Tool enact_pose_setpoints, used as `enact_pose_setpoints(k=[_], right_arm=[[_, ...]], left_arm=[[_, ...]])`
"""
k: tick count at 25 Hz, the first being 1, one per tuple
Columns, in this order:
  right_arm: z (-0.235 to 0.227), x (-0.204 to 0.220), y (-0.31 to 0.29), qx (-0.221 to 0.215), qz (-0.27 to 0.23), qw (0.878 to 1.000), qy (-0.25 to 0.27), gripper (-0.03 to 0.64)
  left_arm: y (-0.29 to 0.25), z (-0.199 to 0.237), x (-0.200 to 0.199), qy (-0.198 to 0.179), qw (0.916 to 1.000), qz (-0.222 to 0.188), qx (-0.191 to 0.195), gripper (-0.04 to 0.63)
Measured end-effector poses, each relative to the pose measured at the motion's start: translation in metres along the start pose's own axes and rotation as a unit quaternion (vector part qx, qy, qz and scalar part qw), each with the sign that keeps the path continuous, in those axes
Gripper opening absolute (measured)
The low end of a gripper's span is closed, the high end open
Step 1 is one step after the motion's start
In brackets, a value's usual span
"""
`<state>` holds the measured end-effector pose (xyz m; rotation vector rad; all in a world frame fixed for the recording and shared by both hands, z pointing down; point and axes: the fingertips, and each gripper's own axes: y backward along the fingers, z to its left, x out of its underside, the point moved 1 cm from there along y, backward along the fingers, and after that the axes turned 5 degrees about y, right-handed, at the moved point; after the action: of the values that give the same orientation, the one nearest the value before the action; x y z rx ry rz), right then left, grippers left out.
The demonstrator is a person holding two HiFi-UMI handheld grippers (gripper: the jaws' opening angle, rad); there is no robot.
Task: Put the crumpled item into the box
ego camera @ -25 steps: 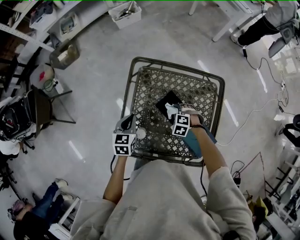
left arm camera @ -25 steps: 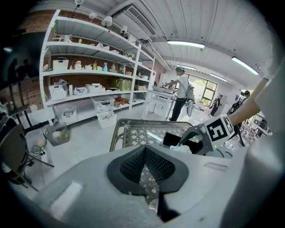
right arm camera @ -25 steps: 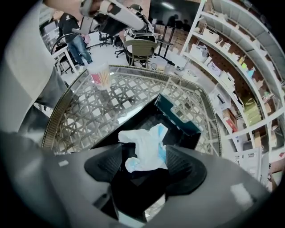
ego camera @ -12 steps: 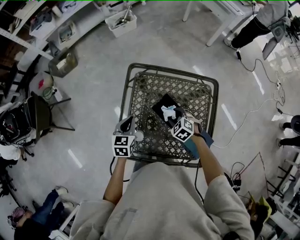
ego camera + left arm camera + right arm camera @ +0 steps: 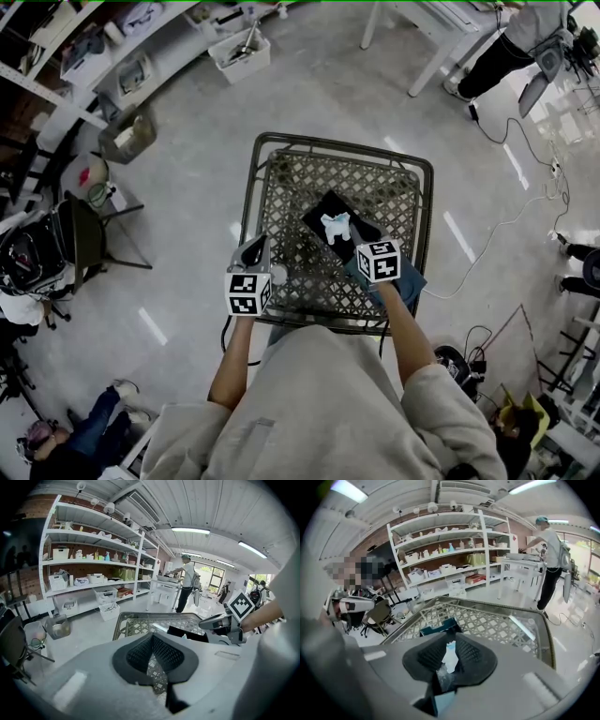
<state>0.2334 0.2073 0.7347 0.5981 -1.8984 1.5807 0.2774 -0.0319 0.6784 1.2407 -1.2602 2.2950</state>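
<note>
A white crumpled item (image 5: 335, 226) sits over the black box (image 5: 323, 208) on the metal lattice table (image 5: 281, 178). My right gripper (image 5: 346, 236) reaches it from the near right. Its jaws are closing, and the crumpled item (image 5: 450, 657) fills the narrow gap between the pads of the right gripper (image 5: 451, 644). The box (image 5: 437, 629) lies just beyond. My left gripper (image 5: 255, 247) hovers at the table's near left edge, shut and holding nothing. From the left gripper (image 5: 152, 637), the box (image 5: 186, 633) and the right gripper (image 5: 216, 620) show on the right.
A blue flat thing (image 5: 407, 283) lies on the table under my right forearm. A dark chair (image 5: 80, 225) stands to the left. Shelving with bins (image 5: 234, 42) runs along the far left. A cable (image 5: 487, 234) trails on the floor at right, and a person (image 5: 511, 47) stands far right.
The right gripper's marker cube has turned and shifted a little right and toward me. More of the white crumpled item shows over the box. The left gripper has stayed put.
</note>
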Motion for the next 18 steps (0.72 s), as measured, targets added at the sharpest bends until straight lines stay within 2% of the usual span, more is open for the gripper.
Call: enact_pose_setpoints(k=[4,9,18], right_arm=[[-0.003,-0.004,0.009,0.017,-0.016,1.0,-0.007,0.002],[0.004,-0.012,0.024,0.023,-0.033,0.999,-0.003,-0.003],[0.017,-0.06,0.064,0.043,-0.104,0.991,0.078,-0.003]], left_arm=[[0.003,-0.001,-0.007,0.0,1.0,-0.008,-0.001,0.006],[0.013,0.001,-0.018,-0.001,0.9998,-0.019,-0.003,0.006],[0.033,-0.004,-0.067,-0.022,0.9969,-0.076,-0.005,0.006]])
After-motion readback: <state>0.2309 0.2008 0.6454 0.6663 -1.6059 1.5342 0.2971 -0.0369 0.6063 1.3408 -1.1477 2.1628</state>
